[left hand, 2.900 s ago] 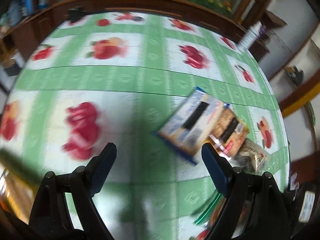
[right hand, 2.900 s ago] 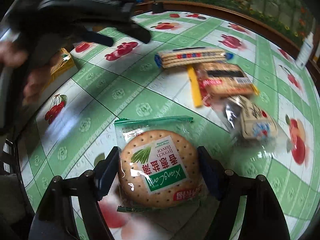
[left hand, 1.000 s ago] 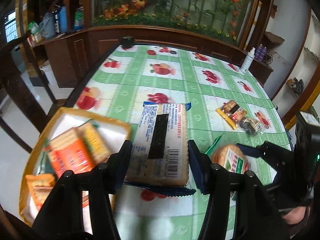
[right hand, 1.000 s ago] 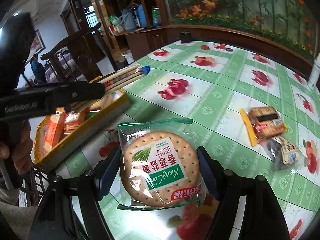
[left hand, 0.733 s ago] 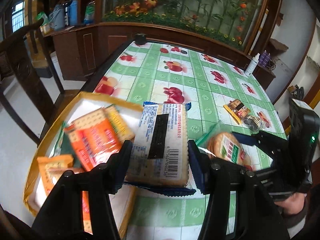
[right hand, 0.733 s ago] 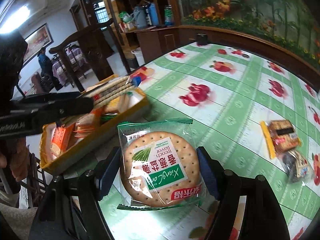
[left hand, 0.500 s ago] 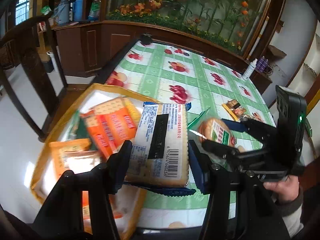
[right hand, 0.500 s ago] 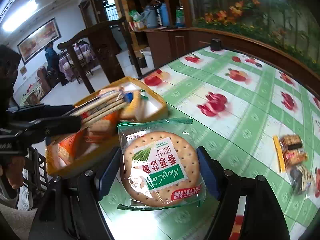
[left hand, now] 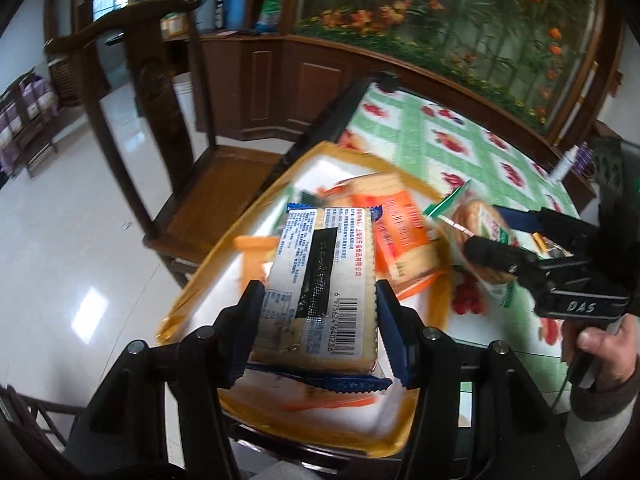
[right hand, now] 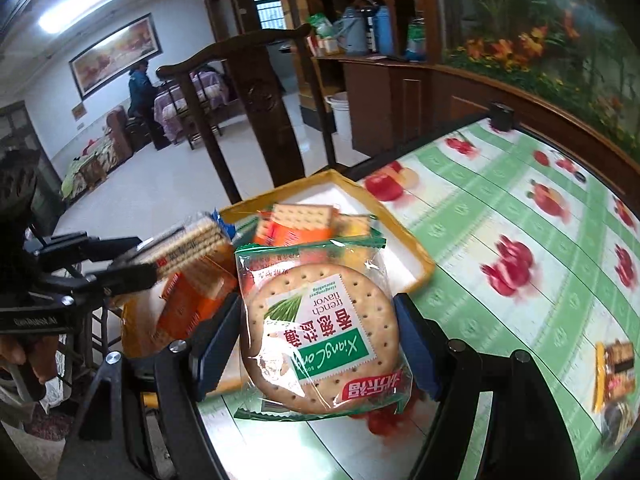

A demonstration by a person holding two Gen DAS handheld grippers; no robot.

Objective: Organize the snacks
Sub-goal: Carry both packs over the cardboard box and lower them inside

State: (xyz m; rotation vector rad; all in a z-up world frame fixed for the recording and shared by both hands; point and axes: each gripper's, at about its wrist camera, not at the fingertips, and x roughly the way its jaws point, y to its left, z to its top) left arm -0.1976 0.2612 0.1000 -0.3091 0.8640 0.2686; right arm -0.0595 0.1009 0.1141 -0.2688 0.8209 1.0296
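Mid-transfer, both loads carried to the collecting tray. Left gripper (left hand: 316, 328) clamped on a rectangular cracker pack (left hand: 320, 280), barcode side up, held above the near half of the yellow-rimmed tray (left hand: 192, 280) at the table's left end. Right gripper (right hand: 320, 344) pinching a round biscuit in a clear bag (right hand: 320, 336), green label showing, hanging over the tray's near right corner and the tablecloth (right hand: 520, 240) beside it. Already in the tray: orange cracker packs (left hand: 404, 236) lying toward the far side, leaving white floor bare nearer the camera. Two small wrapped snacks (right hand: 616, 376) left well apart on the cloth to the right. Next, probably: lower the rectangular pack onto the bare near patch, spread the jaws, withdraw; then bring the biscuit bag fully inside the rim before release, since a drop from here could catch the edge and slide off. Worth staggering the two, hands being close together.
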